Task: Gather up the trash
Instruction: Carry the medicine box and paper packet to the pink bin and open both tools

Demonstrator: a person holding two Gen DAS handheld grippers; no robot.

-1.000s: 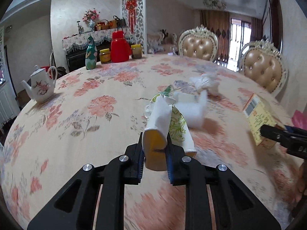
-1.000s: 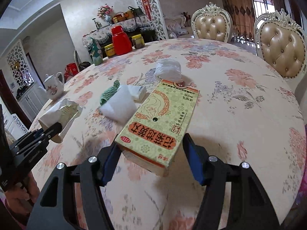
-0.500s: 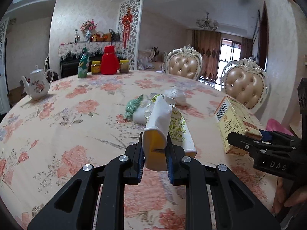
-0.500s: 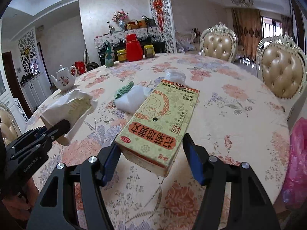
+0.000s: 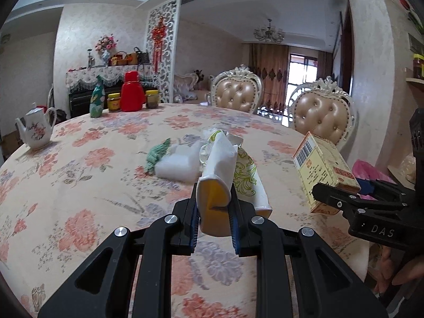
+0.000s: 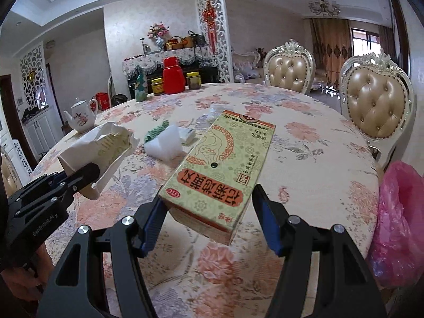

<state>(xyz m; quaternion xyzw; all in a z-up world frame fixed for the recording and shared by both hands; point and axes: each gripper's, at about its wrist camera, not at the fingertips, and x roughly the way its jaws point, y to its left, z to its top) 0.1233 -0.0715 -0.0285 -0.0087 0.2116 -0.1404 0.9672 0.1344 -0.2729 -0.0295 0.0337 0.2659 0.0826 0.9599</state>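
Observation:
My left gripper [image 5: 214,225] is shut on a crushed paper cup [image 5: 220,175], white with green print, held above the floral table; the cup also shows in the right wrist view [image 6: 98,151]. My right gripper [image 6: 209,222] is shut on a green and orange medicine box [image 6: 220,169], held above the table near its front right edge; the box also shows in the left wrist view [image 5: 322,175]. On the table lie a green wrapper [image 5: 157,153], a white tissue wad [image 5: 177,167] and a white crumpled piece [image 6: 216,114]. A pink plastic bag [image 6: 400,228] hangs beyond the table's right edge.
At the table's far side stand a white teapot [image 5: 35,128], a red thermos [image 5: 132,92], jars [image 5: 114,102] and a green bottle [image 5: 96,101]. Two padded chairs [image 5: 322,114] stand at the far right. A sideboard [image 6: 164,58] lines the back wall.
Both grippers have pulled back and risen from the table centre toward its front edge, each still holding its item. The pink bag has come into the right wrist view.

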